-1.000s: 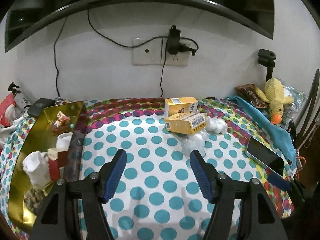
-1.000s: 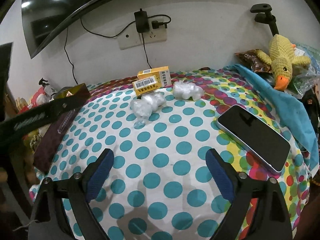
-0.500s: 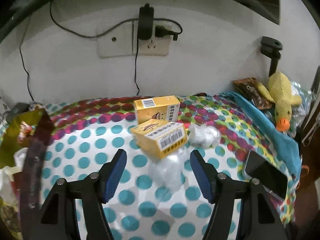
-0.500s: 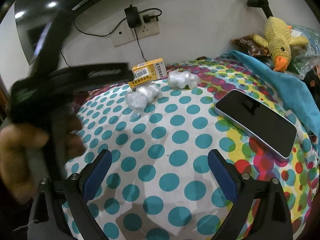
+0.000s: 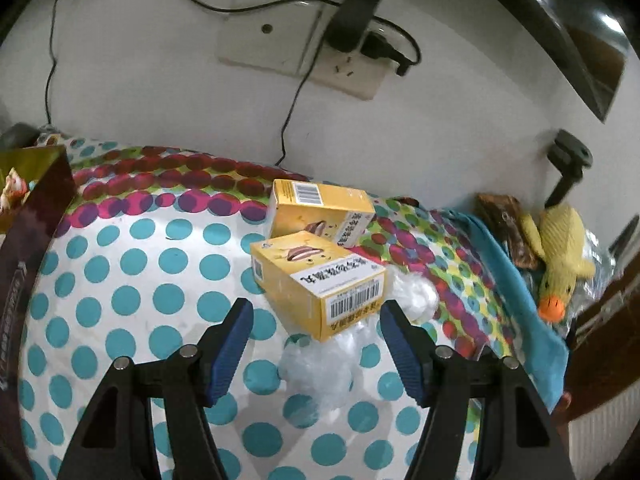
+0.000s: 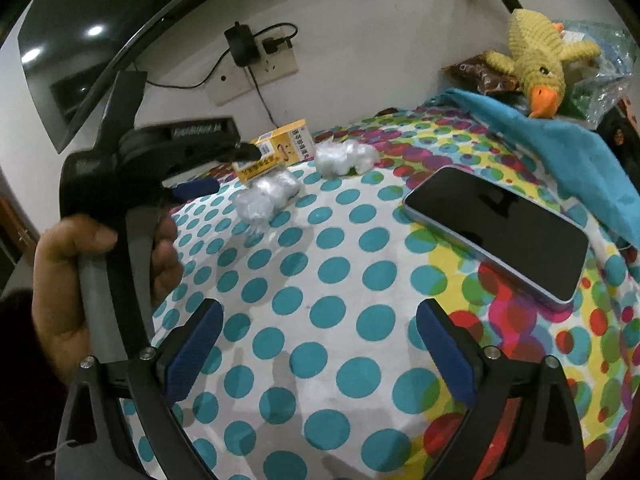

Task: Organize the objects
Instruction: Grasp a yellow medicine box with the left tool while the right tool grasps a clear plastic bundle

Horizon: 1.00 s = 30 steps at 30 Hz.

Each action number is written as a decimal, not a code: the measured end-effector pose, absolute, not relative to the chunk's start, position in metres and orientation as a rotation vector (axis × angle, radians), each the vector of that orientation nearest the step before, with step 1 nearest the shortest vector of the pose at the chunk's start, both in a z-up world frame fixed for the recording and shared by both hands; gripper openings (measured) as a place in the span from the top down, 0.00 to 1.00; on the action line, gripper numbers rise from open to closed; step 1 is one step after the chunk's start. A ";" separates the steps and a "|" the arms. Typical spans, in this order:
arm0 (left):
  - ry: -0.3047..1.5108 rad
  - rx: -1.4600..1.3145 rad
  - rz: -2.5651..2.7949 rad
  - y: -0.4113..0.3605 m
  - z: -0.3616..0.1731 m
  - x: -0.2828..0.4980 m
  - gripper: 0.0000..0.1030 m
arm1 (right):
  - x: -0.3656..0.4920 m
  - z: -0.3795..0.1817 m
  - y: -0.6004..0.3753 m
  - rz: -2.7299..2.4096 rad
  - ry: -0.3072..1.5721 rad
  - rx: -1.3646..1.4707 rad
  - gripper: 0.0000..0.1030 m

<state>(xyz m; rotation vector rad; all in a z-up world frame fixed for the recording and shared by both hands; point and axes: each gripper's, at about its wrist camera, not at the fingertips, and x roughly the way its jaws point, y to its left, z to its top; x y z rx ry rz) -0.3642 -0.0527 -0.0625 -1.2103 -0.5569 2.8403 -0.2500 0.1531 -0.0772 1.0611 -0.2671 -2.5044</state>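
Two yellow boxes lie on the dotted cloth: the near yellow box rests partly on the far yellow box. A clear plastic wad lies under the near box's front corner, a second white wad to its right. My left gripper is open, its blue pads on either side of the near box's front end, not touching. In the right wrist view the left gripper reaches the boxes beside the wads. My right gripper is open and empty above the cloth.
A dark phone lies right of centre. A blue cloth and a yellow plush duck sit at the right edge. A gold tray with small items stands at the left. A wall socket with plugs is behind.
My left gripper has moved forward and right from the tray side up to the yellow boxes, still open. My right gripper has shifted slightly and stays open.
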 end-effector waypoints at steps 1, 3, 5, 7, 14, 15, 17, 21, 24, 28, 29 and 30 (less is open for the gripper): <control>-0.522 -1.200 2.880 -0.049 -0.060 -0.364 0.34 | -0.250 -0.078 0.153 -2.499 -0.264 1.063 0.06; -0.408 -1.153 2.986 -0.033 -0.056 -0.362 0.34 | -0.249 -0.078 0.155 -2.496 -0.271 1.061 0.06; -0.385 -1.146 3.032 -0.022 -0.057 -0.365 0.34 | -0.249 -0.077 0.158 -2.496 -0.288 1.060 0.06; -0.417 -1.172 3.059 -0.014 -0.060 -0.372 0.34 | -0.248 -0.074 0.167 -2.502 -0.318 1.057 0.05; -0.421 -1.359 3.141 -0.004 -0.085 -0.407 0.34 | -0.248 -0.065 0.197 -2.510 -0.421 1.035 0.04; -0.428 -1.357 3.152 -0.007 -0.086 -0.408 0.35 | -0.249 -0.066 0.200 -2.507 -0.435 1.039 0.04; -0.421 -1.355 3.187 -0.011 -0.086 -0.408 0.45 | -0.250 -0.066 0.204 -2.503 -0.459 1.040 0.04; -0.388 -1.300 3.209 -0.018 -0.073 -0.396 0.50 | -0.251 -0.067 0.202 -2.491 -0.451 1.041 0.04; -0.343 -1.186 3.231 -0.024 -0.052 -0.371 0.50 | -0.250 -0.068 0.197 -2.490 -0.416 1.044 0.04; -0.221 -1.051 3.246 -0.035 -0.029 -0.325 0.50 | -0.252 -0.072 0.182 -2.524 -0.273 1.064 0.04; -0.172 -1.035 3.248 -0.040 -0.028 -0.308 0.50 | -0.253 -0.073 0.179 -2.541 -0.253 1.061 0.04; -0.145 -1.039 3.246 -0.044 -0.028 -0.299 0.50 | -0.255 -0.074 0.176 -2.543 -0.252 1.062 0.04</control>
